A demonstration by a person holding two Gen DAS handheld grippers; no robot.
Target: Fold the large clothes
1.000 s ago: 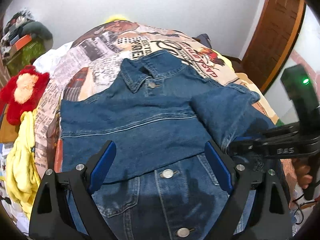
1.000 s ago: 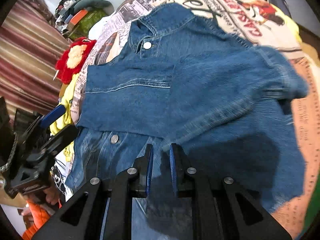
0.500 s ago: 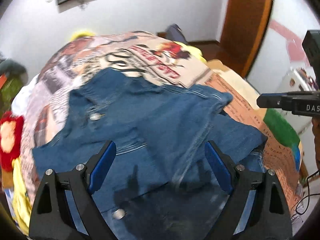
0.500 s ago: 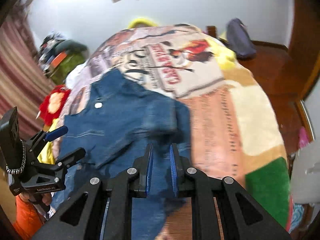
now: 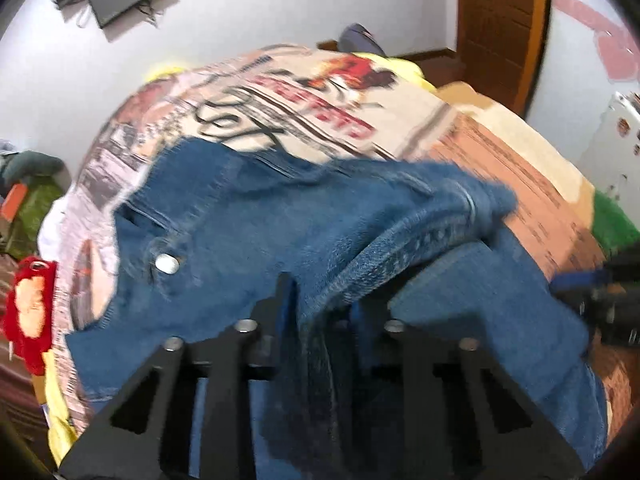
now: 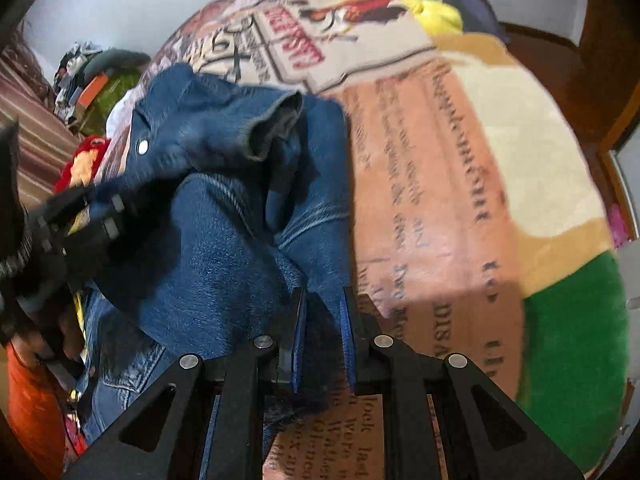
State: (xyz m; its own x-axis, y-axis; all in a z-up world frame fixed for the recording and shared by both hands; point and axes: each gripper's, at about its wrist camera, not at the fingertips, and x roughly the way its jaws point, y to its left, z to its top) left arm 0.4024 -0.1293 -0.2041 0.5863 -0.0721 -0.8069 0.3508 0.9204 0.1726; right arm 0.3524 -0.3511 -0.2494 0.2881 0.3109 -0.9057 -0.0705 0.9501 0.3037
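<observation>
A blue denim jacket [image 5: 248,232] lies on a bed with a printed blanket [image 5: 320,96]. In the left wrist view my left gripper [image 5: 324,304] is shut on a bunched fold of the jacket, and denim hangs over its fingers. In the right wrist view my right gripper [image 6: 322,312] is shut on the jacket [image 6: 224,248] at its right side, lifting it off the blanket [image 6: 460,168]. A sleeve cuff [image 6: 276,128] sticks up behind. The left gripper [image 6: 84,220] shows at the left, blurred.
A red and yellow plush toy [image 5: 28,304] and a pile of clothes [image 5: 28,200] lie at the bed's left. A wooden door [image 5: 500,20] stands at the back right. A green blanket patch [image 6: 572,352] lies at the right.
My left gripper has closed on the jacket; it was open before. Both grippers have gathered the right side of the jacket and lifted it, so the cloth is bunched now.
</observation>
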